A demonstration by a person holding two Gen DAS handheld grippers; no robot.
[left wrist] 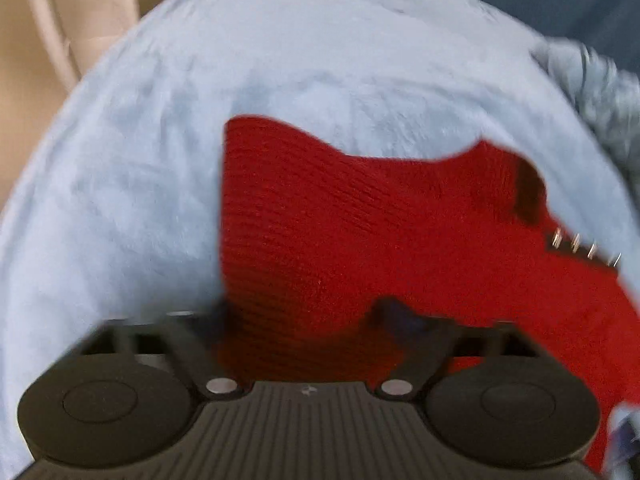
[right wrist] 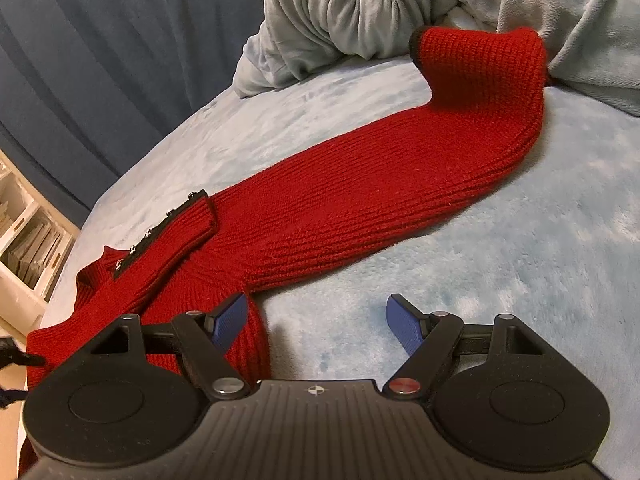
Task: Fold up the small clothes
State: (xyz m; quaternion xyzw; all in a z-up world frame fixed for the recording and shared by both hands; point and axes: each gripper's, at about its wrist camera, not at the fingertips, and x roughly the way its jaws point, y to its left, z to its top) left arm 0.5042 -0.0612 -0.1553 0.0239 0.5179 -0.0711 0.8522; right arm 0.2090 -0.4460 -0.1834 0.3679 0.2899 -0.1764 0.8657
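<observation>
Red sweater (right wrist: 360, 184) lies beside the open right claw (right wrist: 320, 324).

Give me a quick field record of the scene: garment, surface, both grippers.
garment: red knit sweater, lying on the bed, one sleeve stretched out with its cuff end bent over
trim: black strip with metal buttons
surface: light blue fleece blanket
background: bunched grey blanket
right gripper: open, left finger over the sweater edge, holding nothing
left gripper: sweater fabric covers the fingers; view blurred, grip unclear
</observation>
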